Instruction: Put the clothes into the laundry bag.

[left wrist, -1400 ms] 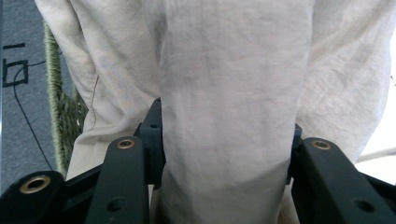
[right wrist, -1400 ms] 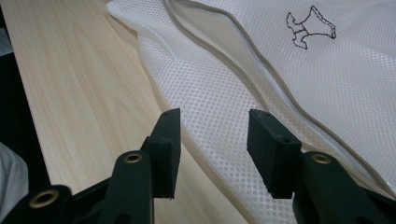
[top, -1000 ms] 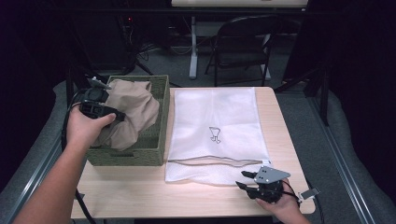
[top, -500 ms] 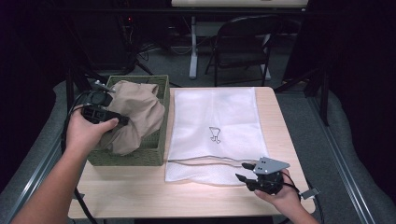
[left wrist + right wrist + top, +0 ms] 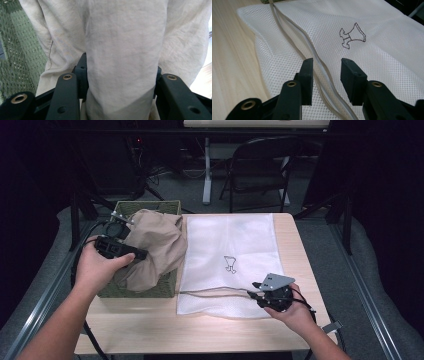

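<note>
High view: crumpled beige cloth garment (image 5: 152,247) seen lifted over green woven basket (image 5: 142,290) at bench (image 5: 150,325) left, held by left hand-held gripper (image 5: 131,253); white mesh zip bag (image 5: 227,245) laid flat beside basket.
Left gripper view: jaws clamped on garment fold (image 5: 122,62).
Right gripper view: right hand-held gripper (image 5: 325,72) spread, jaws astride bag's grey zipper (image 5: 312,53).

No readable text, brand or number is showing. One sign is appearing: a small dark outline figure (image 5: 352,35) printed on the white mesh bag (image 5: 250,240).
</note>
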Demonstrator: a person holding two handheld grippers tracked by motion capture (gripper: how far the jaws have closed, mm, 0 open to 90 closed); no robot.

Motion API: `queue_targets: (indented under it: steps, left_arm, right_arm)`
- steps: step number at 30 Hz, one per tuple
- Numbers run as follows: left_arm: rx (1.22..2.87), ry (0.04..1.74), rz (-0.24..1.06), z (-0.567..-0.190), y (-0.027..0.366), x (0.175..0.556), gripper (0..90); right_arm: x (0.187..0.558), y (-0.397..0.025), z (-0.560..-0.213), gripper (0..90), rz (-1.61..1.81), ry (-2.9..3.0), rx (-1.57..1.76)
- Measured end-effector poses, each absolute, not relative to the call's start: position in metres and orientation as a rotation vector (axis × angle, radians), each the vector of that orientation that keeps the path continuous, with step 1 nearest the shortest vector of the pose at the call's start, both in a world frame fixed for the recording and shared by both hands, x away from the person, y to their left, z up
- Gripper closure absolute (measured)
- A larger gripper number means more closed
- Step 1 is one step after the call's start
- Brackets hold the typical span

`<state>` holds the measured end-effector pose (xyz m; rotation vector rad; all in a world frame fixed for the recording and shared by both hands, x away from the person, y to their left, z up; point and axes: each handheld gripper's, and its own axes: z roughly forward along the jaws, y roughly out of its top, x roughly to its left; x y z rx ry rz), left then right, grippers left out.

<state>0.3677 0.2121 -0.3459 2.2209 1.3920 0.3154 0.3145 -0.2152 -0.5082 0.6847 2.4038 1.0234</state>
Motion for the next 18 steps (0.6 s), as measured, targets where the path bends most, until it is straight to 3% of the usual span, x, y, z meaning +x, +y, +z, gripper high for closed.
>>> queue_targets:
  steps: [8,18]
  left_arm:
    - [2.236,1.356,0.306,-0.346,0.206,0.364,53.7]
    - [2.239,1.332,0.284,-0.346,0.199,0.361,53.7]
  right_arm:
    - [0.333,-0.206,-0.522,69.2,0.949,2.51,0.638]
    - [0.351,-0.201,-0.535,64.0,0.885,2.546,0.629]
